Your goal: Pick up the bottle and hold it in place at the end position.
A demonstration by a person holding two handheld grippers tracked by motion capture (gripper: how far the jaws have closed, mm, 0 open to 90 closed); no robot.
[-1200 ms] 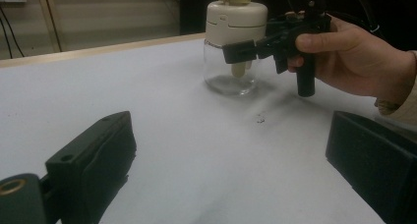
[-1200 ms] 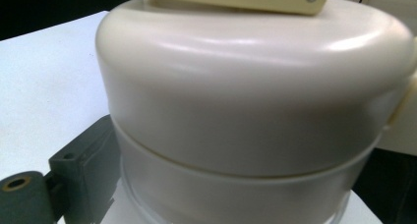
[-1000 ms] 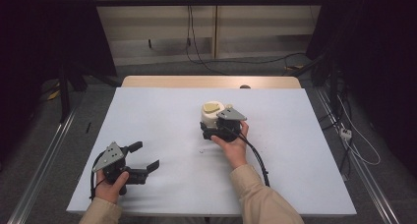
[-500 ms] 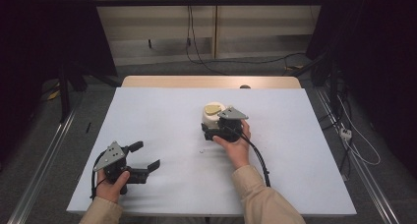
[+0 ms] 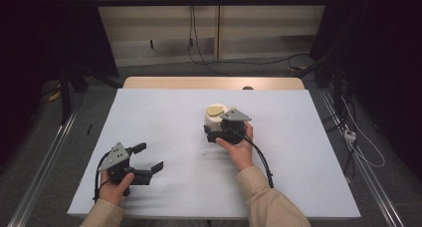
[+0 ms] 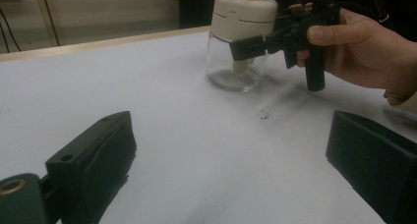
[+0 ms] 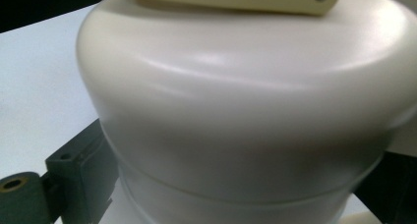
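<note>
The jar [image 5: 215,118], a clear glass body under a cream lid, stands upright on the white tabletop [image 5: 164,117], a little right of the middle of the high frame. Nearest the camera there, at the lower left, the left gripper [image 5: 148,158] rests low over the tabletop in the person's left hand [image 5: 115,183], its jaws spread wide with nothing between them; in the left gripper view those two black jaws rise at the lower left and lower right of the frame with bare white surface in the gap. Farther in, at the centre of the high frame, the right hand [image 5: 238,148] holds the right gripper [image 5: 213,132] up against the jar, its jaws set around the jar just below the lid. In the left gripper view a black jaw crosses the front of the glass under the lid, at the upper middle of the frame. In the right gripper view the cream lid [image 7: 246,101] looms very close between the jaws, which stand at both sides of it. A small dark speck [image 6: 264,116] lies on the tabletop just in front of the jar.
</note>
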